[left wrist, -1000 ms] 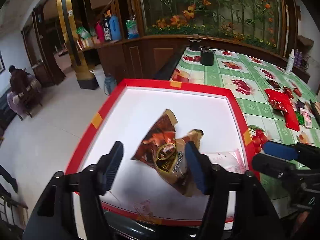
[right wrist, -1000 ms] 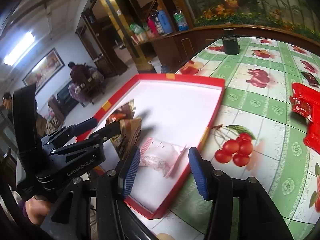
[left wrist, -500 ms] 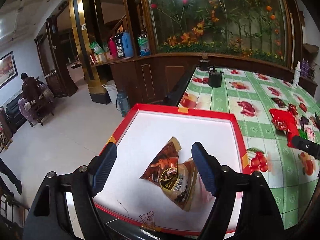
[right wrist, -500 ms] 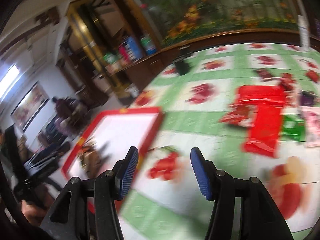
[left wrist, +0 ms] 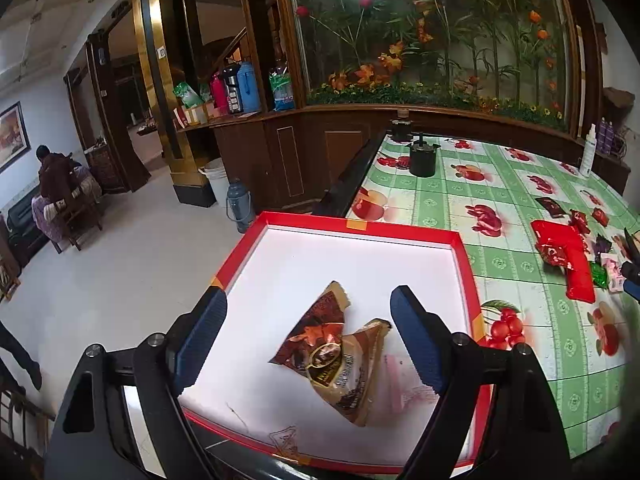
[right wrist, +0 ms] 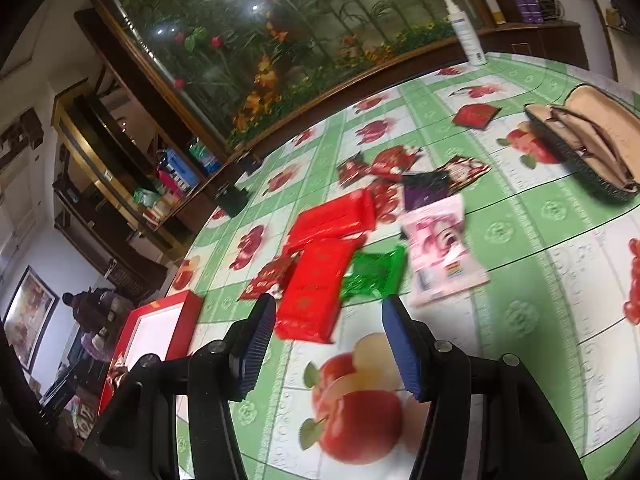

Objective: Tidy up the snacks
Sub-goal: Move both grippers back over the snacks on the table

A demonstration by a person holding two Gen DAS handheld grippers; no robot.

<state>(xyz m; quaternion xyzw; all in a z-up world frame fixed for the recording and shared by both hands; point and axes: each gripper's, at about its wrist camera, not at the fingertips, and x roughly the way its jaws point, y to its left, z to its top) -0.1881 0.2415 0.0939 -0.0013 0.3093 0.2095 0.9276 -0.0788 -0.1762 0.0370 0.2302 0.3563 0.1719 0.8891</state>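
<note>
Left gripper [left wrist: 308,334] just opened over the bag [left wrist: 340,354], empty. Right gripper [right wrist: 328,344] open (empty): approach the red pack [right wrist: 316,292] low, square on.

- The place looks like a lived-in home, in its large dining or sitting hall.
- The worktop [left wrist: 500,184] wears a green checked oilcloth printed with apples and cherries, the kind used on a family dining table.
- Behind it, a wide glass panel [left wrist: 432,28] set in dark wood shows bamboo and orange and red flowers.
- A wooden sideboard [left wrist: 236,128] carries thermos flasks [left wrist: 247,86], a drinks bottle and packets.
- A framed picture [left wrist: 12,136] hangs on the white wall, above a person [left wrist: 54,176] seated on a chair.
- A handbag [right wrist: 588,140] and a spray bottle [right wrist: 464,32] stand on the worktop among loose snack packets [right wrist: 372,272].
</note>
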